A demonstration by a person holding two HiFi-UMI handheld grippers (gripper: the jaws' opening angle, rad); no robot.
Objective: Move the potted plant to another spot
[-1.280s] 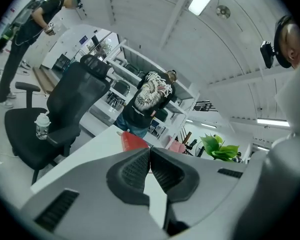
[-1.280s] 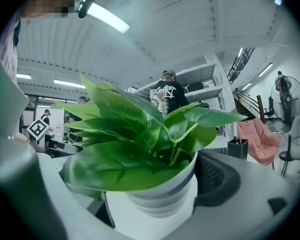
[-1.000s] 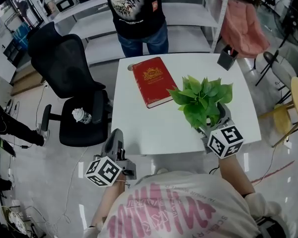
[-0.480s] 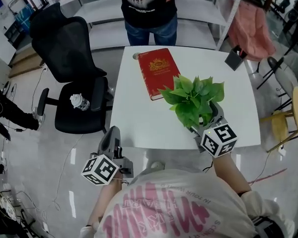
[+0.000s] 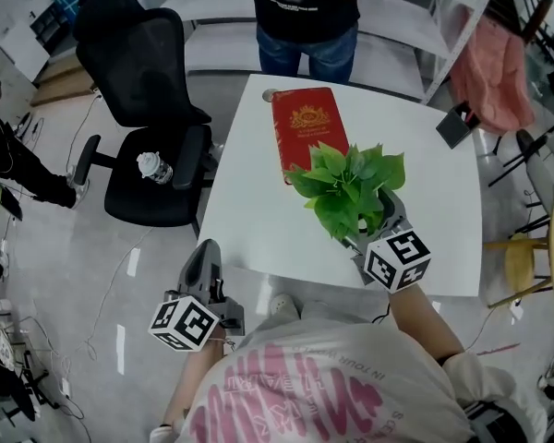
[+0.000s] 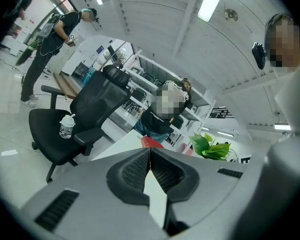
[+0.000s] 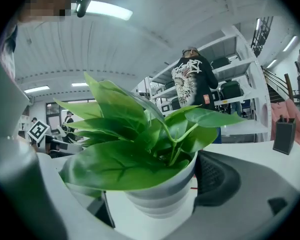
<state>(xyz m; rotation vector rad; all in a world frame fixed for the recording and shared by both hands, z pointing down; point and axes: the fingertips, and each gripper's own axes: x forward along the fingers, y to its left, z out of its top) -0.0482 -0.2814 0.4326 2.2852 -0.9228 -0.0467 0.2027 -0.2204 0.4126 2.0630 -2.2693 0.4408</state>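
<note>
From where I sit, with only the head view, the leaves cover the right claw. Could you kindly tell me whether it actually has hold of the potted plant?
Observer: Yes. The right gripper view shows the right claw closed on the white pot, with its dark ribbed pad against the pot's side.
Operator: Thank you. Is the left claw carrying anything?
Observer: No. In the left gripper view, the left claw has its jaws together with nothing between them.
</note>
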